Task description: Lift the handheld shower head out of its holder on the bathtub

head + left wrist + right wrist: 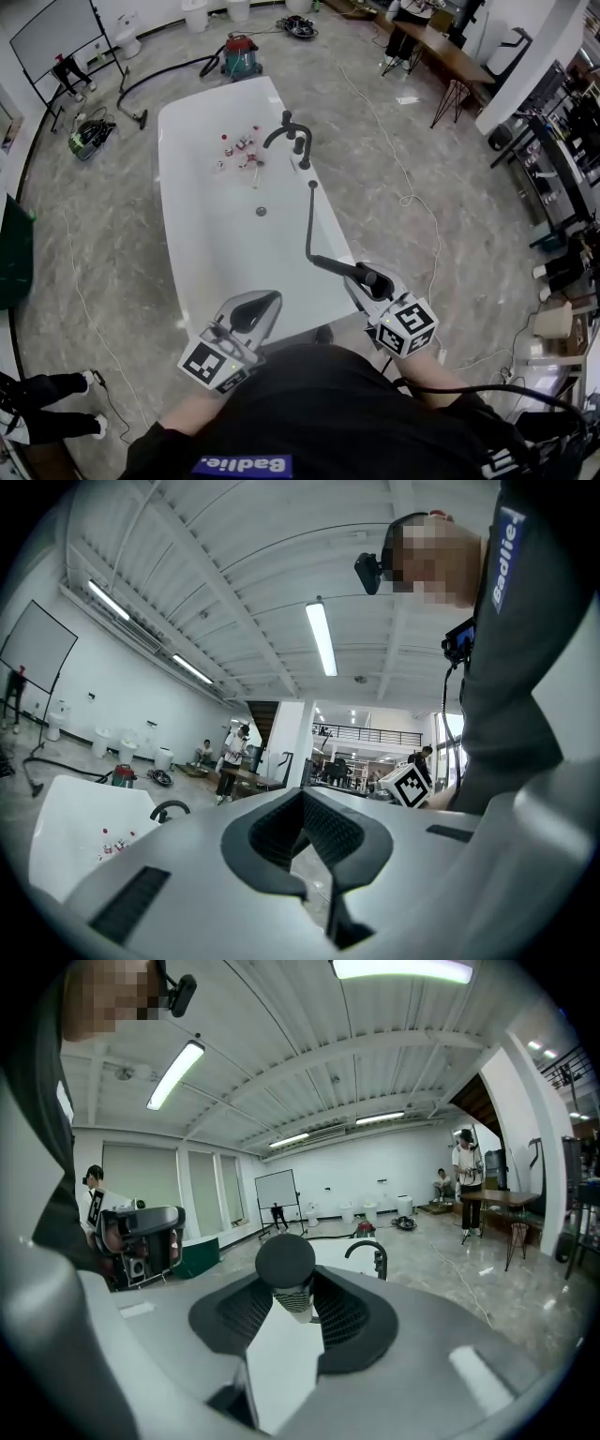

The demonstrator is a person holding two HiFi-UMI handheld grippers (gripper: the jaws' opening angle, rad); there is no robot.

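The black handheld shower head (342,269) is off the tub and held near the white bathtub's (187,187) near right corner. My right gripper (375,283) is shut on its handle. Its black hose (308,220) runs up along the right rim toward the black faucet (291,131). In the right gripper view the handle's round black end (285,1262) sits between the jaws of the right gripper (291,1302), with the faucet (367,1252) beyond. My left gripper (255,311) hovers over the tub's near end, shut and empty. In the left gripper view the left gripper (314,850) points level past the bathtub (75,827).
Several small bottles (239,150) lie inside the tub near the faucet, and a drain (262,212) sits mid-tub. A vacuum cleaner (242,54) with its hose stands beyond the tub. A table (450,47) stands at the far right. Cables cross the floor on the right.
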